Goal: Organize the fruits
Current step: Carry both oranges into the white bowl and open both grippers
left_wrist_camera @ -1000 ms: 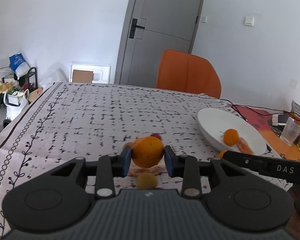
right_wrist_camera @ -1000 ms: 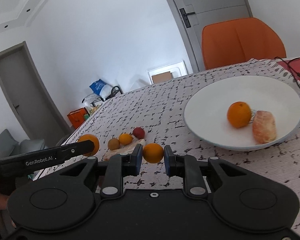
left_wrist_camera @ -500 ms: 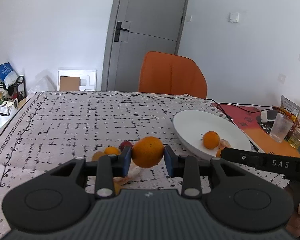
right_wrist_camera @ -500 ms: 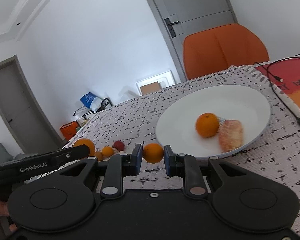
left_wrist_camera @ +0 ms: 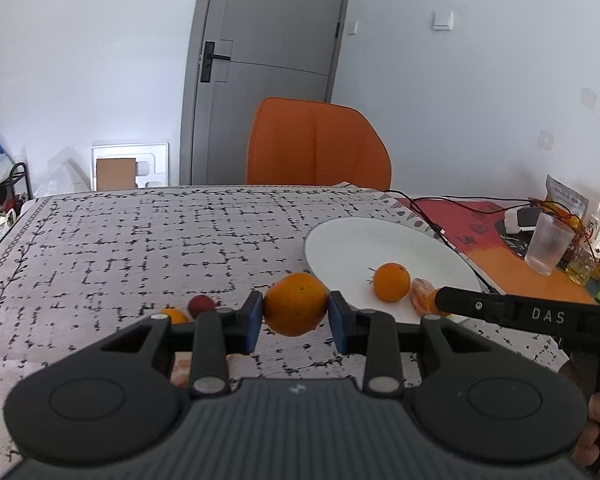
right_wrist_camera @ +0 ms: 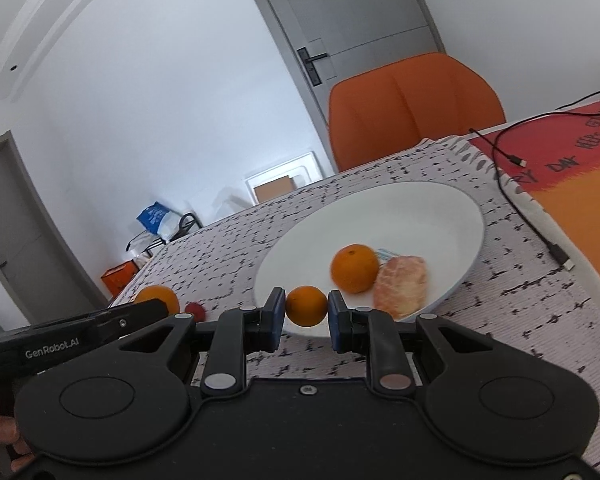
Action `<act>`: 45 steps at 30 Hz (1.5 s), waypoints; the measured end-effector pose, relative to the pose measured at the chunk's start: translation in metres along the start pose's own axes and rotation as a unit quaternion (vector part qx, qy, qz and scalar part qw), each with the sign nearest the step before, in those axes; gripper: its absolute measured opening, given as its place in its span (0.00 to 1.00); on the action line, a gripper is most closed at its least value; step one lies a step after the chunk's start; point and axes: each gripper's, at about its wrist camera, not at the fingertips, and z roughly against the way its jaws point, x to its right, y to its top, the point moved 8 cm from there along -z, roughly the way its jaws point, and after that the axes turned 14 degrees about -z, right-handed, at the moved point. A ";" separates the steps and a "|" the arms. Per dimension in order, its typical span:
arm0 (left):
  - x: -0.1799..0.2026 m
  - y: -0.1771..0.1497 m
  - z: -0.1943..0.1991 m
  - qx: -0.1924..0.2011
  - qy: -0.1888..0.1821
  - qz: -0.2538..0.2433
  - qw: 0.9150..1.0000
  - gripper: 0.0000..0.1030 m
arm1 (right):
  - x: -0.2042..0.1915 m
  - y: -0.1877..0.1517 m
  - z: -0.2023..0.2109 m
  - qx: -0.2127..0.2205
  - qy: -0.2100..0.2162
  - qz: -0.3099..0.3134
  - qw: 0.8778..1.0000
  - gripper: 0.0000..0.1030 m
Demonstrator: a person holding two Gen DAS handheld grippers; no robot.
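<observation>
My left gripper (left_wrist_camera: 296, 318) is shut on a large orange (left_wrist_camera: 295, 310), held above the tablecloth just left of the white plate (left_wrist_camera: 364, 240). My right gripper (right_wrist_camera: 306, 314) is shut on a small orange (right_wrist_camera: 306, 306), held at the plate's (right_wrist_camera: 432, 208) near left rim. On the plate lie a whole orange (right_wrist_camera: 355, 268) and a peeled citrus piece (right_wrist_camera: 402, 282); both also show in the left wrist view, the orange (left_wrist_camera: 391, 281) and the piece (left_wrist_camera: 420, 300). A red fruit (left_wrist_camera: 201, 306) and a small orange fruit (left_wrist_camera: 173, 315) lie on the cloth.
An orange chair (left_wrist_camera: 318, 142) stands at the table's far edge. A black cable (right_wrist_camera: 512, 184) runs right of the plate. A glass (left_wrist_camera: 548, 246), bottles and packets stand at the far right. The left gripper's body (right_wrist_camera: 76, 334) reaches in beside the red fruit (right_wrist_camera: 195, 309).
Both grippers have carried their oranges to the right toward the plate. The right gripper's small orange is now at the plate's rim; the loose fruits have fallen behind on the left.
</observation>
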 end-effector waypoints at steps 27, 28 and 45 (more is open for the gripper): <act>0.048 0.032 -0.047 -0.005 -0.022 -0.054 0.998 0.33 | 0.046 0.016 0.019 0.025 -0.013 -0.035 0.999 0.43; 0.049 0.033 -0.048 -0.004 -0.021 -0.055 0.998 0.33 | 0.046 0.016 0.019 0.025 -0.014 -0.035 0.999 0.43; 0.022 0.029 -0.036 -0.009 0.028 -0.037 0.999 0.75 | 0.043 0.010 0.017 0.021 -0.018 -0.037 0.999 0.54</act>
